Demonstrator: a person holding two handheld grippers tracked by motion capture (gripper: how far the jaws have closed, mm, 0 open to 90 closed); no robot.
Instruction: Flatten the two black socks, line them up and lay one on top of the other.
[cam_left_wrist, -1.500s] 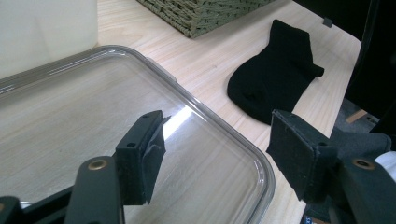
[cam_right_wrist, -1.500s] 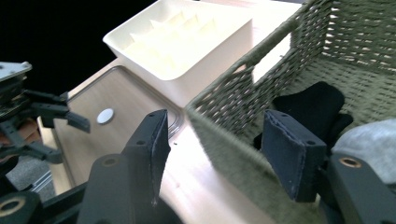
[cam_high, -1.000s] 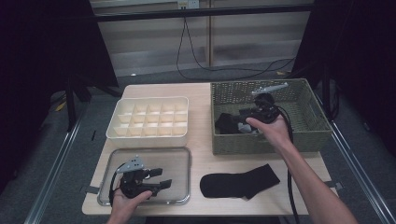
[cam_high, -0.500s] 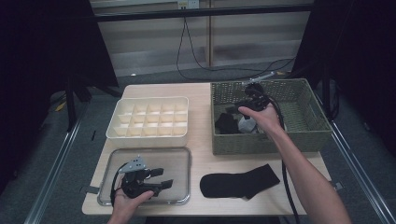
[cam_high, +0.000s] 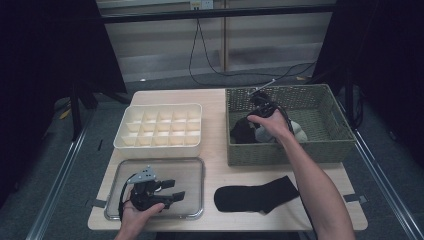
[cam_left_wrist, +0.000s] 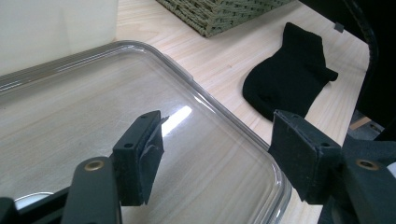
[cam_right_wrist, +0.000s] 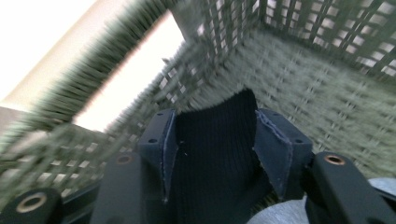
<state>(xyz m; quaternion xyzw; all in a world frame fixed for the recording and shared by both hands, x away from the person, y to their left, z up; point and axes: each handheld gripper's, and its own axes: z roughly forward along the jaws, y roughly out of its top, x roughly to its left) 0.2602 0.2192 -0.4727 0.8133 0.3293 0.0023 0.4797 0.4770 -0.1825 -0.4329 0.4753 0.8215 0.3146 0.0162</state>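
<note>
My right gripper (cam_high: 255, 122) reaches down into the woven basket (cam_high: 290, 150), at its left end. Its jaws have just been closing, and a black ribbed sock (cam_right_wrist: 215, 154) now fills the gap with both pads (cam_right_wrist: 166, 140) against it. The same dark sock (cam_high: 242, 131) lies against the basket's left wall. My left gripper (cam_high: 172, 189) rests open over the clear plastic tray (cam_high: 192, 167) at the front left, with nothing between its fingers (cam_left_wrist: 140, 154). A second black sock (cam_high: 257, 195) lies flat on the table in front of the basket.
A cream box (cam_high: 160, 125) with several compartments stands behind the tray. A pale grey sock (cam_high: 299, 131) lies in the basket beside my right hand. The table's front edge runs just below the tray and the flat sock (cam_left_wrist: 289, 79).
My right hand has moved left and down inside the basket onto the black sock, and its jaws have drawn in around it. The left gripper has stayed put.
</note>
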